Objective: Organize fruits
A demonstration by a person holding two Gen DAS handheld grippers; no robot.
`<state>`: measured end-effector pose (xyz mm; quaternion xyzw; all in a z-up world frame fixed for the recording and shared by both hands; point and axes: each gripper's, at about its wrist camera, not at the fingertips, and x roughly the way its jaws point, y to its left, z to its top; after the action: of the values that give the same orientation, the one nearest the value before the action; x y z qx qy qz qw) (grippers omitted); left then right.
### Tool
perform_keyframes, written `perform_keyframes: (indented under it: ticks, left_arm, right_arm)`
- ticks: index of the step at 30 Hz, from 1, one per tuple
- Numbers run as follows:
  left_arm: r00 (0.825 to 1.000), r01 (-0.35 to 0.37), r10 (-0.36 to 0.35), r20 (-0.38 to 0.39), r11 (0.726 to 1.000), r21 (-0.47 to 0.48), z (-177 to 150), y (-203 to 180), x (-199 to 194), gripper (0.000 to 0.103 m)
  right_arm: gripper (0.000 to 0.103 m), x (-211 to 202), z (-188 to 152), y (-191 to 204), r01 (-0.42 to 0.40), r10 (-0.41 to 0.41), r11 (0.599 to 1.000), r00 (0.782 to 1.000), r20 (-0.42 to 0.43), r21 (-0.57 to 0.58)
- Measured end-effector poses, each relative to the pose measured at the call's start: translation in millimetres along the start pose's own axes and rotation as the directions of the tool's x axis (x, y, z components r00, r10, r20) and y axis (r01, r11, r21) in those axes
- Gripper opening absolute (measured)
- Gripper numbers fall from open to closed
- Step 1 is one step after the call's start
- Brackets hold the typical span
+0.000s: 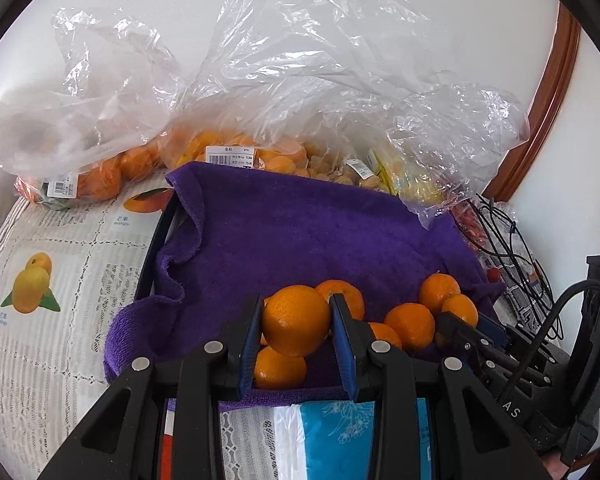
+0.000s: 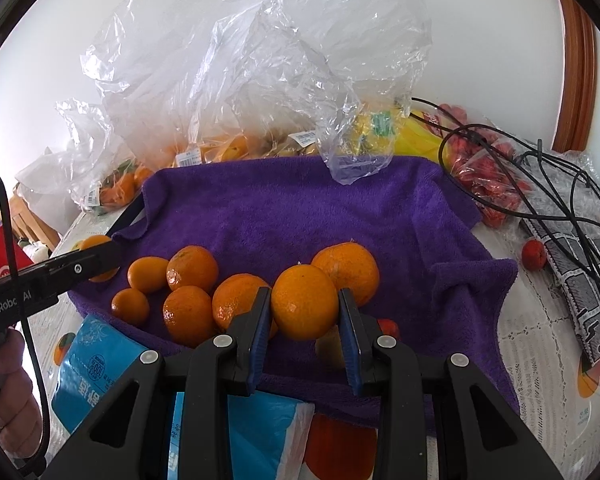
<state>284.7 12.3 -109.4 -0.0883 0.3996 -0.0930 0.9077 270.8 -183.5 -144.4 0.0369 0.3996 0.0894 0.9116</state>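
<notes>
Each gripper, left [image 1: 296, 320] and right [image 2: 305, 304], has its jaws pinching a round orange mandarin above the purple terry towel [image 2: 300, 208]; loose mandarins [image 2: 192, 268] lie at nine o'clock.

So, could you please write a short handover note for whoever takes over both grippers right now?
Left gripper: jaws shut on an orange, held over the near edge of the purple towel.
Right gripper: jaws shut on another orange, also over the towel's near side.
Done: several loose oranges already lie on the towel.
Left: set down both held oranges. More fruit remains in the clear plastic bags behind the towel, and one small red fruit lies loose beside the black cables.
</notes>
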Motion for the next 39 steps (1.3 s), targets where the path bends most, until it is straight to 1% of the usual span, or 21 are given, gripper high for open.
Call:
perform_keyframes:
  ticks: [8,10,14,18,20,22,24,27,28,30,31,34,39]
  left_arm:
    - [0.999,-0.002,0.003,-0.050,1.000,0.011,-5,-5,17,0.032]
    - [0.999,-0.015,0.015,-0.038,1.000,0.017,-5,-6,18,0.032]
    - [0.999,0.001,0.000,-0.043,1.000,0.023,-5,-7,18,0.032]
    - [0.999,0.000,0.001,-0.040,1.000,0.027,-6,-8,17,0.032]
    - [0.999,0.003,-0.002,-0.042,1.000,0.024,-6,-8,17,0.032]
    - [0.999,0.010,-0.010,-0.045,1.000,0.016,-6,-7,17,0.034]
    - [0.999,0.009,-0.008,-0.053,1.000,0.014,-6,-6,17,0.042]
    - [0.998,-0.007,0.008,-0.058,1.000,0.017,-5,-6,16,0.051]
    - [0.998,-0.007,0.008,-0.056,1.000,0.016,-5,-6,15,0.052]
    - [0.999,-0.009,0.010,-0.053,1.000,0.014,-4,-6,11,0.060]
    - [0.999,-0.008,0.008,-0.049,1.000,0.014,-3,-6,9,0.062]
    - [0.999,-0.013,0.013,-0.035,1.000,0.020,-2,-7,1,0.068]
    - [0.999,-0.027,0.028,-0.018,0.999,0.027,0,-10,-15,0.073]
  right_arm:
    - [0.033,3,1,-3,-0.002,0.002,1.000,1.000,-0.006,0.003]
    - [0.033,4,0,-4,0.004,-0.004,1.000,1.000,-0.008,0.004]
    - [0.033,3,-1,-5,0.008,-0.008,1.000,1.000,-0.004,0.002]
    - [0.033,0,-1,-2,0.003,-0.003,1.000,1.000,0.012,-0.011]
    - [0.034,-2,-1,0,0.014,-0.014,1.000,1.000,0.019,-0.020]
    - [0.038,-4,-2,1,0.031,-0.030,0.999,0.999,0.032,-0.028]
    - [0.040,-8,-1,2,0.040,-0.038,0.999,0.998,0.053,-0.034]
    - [0.053,-13,0,1,0.045,-0.042,0.999,0.996,0.082,-0.030]
    - [0.054,-15,1,1,0.046,-0.043,0.999,0.995,0.092,-0.030]
    - [0.055,-18,2,1,0.050,-0.047,0.998,0.994,0.103,-0.029]
    - [0.058,-19,3,1,0.053,-0.050,0.998,0.993,0.107,-0.027]
    - [0.063,-26,6,-1,0.055,-0.053,0.998,0.991,0.125,-0.014]
    - [0.065,-40,12,-2,0.055,-0.057,0.998,0.992,0.117,0.017]
